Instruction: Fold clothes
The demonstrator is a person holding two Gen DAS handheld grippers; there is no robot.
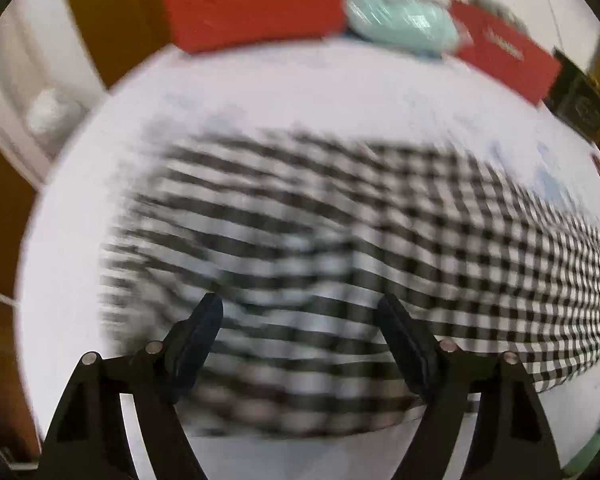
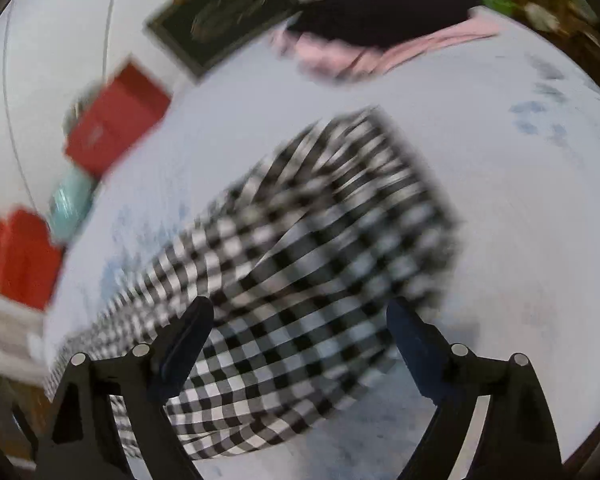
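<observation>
Two grippers are in your hands, one per view, and both stand wide with nothing between the fingers. Your left gripper (image 1: 298,312) hovers over the near end of the one checked garment (image 1: 340,248), black and white, which lies spread across the pale tabletop (image 1: 280,92) and runs off to the right. Your right gripper (image 2: 300,314) hovers over the same garment (image 2: 300,260), seen there as a long band with a broad end reaching away from you; whether either set of fingers touches the cloth, you cannot tell through the blur.

Beyond the garment you have two red boxes (image 1: 252,0) (image 1: 504,54) along the far edge, with one pale turquoise bundle (image 1: 400,20) between them. One dark framed panel (image 2: 220,12) stands past the smaller red box (image 2: 116,120). One pile of pink and black clothing (image 2: 380,36) lies at the far edge in the right view, well apart from the checked piece.

Markings on the smaller red box and the dark panel are too smeared to read.
</observation>
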